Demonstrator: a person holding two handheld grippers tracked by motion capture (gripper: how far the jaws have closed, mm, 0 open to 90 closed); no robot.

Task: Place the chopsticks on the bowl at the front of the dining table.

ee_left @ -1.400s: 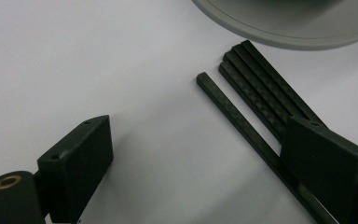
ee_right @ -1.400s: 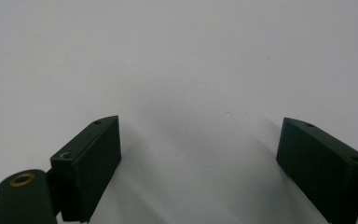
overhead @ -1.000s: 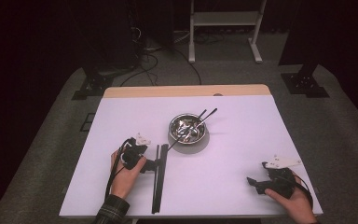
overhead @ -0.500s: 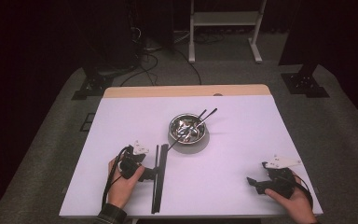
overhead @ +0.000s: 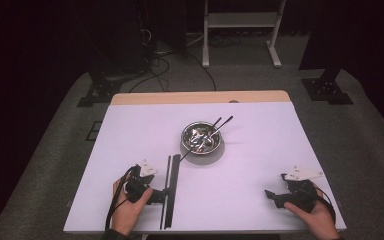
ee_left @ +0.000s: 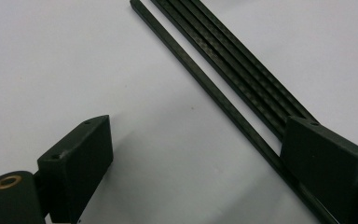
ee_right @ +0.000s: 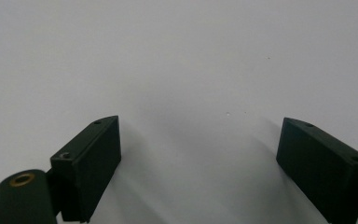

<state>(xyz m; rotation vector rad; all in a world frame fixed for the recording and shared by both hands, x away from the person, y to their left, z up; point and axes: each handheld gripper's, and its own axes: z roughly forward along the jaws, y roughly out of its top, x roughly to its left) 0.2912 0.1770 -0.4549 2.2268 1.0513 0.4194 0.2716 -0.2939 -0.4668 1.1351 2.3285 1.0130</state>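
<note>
High view: a metal bowl [overhead: 201, 138] holding utensils sits mid-tabletop [overhead: 130, 135]. Toward the person from the bowl lie long black strips [overhead: 170, 190]. The left gripper [overhead: 150, 192] rests just beside the strips, well apart from the right gripper [overhead: 275, 197].

Left gripper view: the jaws stand apart, one of them over the black strips [ee_left: 233, 84].

Right gripper view: the jaws are spread wide above bare tabletop [ee_right: 177, 60].
</note>
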